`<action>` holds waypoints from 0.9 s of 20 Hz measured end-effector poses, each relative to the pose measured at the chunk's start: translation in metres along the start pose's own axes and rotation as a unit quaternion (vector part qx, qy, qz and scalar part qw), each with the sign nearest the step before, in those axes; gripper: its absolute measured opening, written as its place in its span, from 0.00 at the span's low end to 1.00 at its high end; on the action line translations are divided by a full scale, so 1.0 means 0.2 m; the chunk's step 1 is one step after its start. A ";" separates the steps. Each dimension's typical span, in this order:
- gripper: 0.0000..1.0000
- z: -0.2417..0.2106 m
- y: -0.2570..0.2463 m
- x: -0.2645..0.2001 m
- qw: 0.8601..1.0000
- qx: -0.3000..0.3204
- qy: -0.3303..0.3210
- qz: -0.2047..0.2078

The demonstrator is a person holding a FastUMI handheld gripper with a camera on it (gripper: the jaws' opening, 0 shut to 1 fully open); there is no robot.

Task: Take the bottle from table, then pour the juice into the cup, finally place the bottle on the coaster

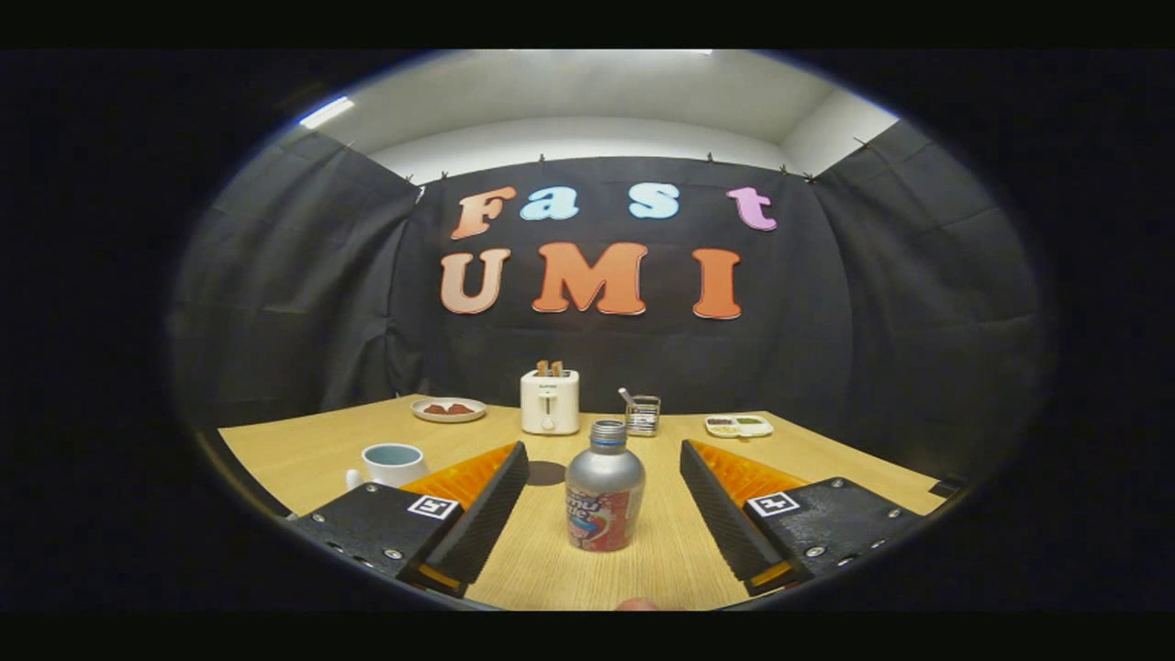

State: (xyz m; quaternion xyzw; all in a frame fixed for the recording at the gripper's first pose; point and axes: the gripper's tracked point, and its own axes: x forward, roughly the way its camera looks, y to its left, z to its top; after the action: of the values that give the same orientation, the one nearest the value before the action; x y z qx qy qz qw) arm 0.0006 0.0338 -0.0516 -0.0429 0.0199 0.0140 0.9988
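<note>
A small silver bottle (604, 489) with a red label and a screw cap stands upright on the wooden table (303, 450). It sits between my two fingers, with a gap on each side, so neither finger touches it. My gripper (604, 470) is open wide. A white cup (392, 464) stands just beyond the left finger, partly hidden by it. A dark round coaster (545, 473) lies flat on the table behind the bottle, a little to its left, next to the left fingertip.
At the back of the table stand a white toaster (550, 401) with toast in it, a plate (448, 409) with brown food to its left, a wire holder (642, 414) and a small divided tray (739, 425) to its right. Black cloth walls close the booth.
</note>
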 end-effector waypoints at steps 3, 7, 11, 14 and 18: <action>0.98 -0.12 0.01 0.02 1.000 0.005 0.025 -0.004; 0.99 -0.25 0.02 0.06 0.999 -0.004 0.047 -0.011; 0.99 -0.37 0.04 0.14 0.997 -0.013 0.075 -0.016; 0.99 -0.47 0.03 0.20 0.994 -0.005 0.105 -0.021; 0.96 -0.50 0.01 0.24 0.993 0.013 0.117 -0.031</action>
State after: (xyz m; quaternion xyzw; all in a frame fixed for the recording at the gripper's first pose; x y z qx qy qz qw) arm 0.0456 0.0287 -0.1540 -0.0318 0.1356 -0.0222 0.9900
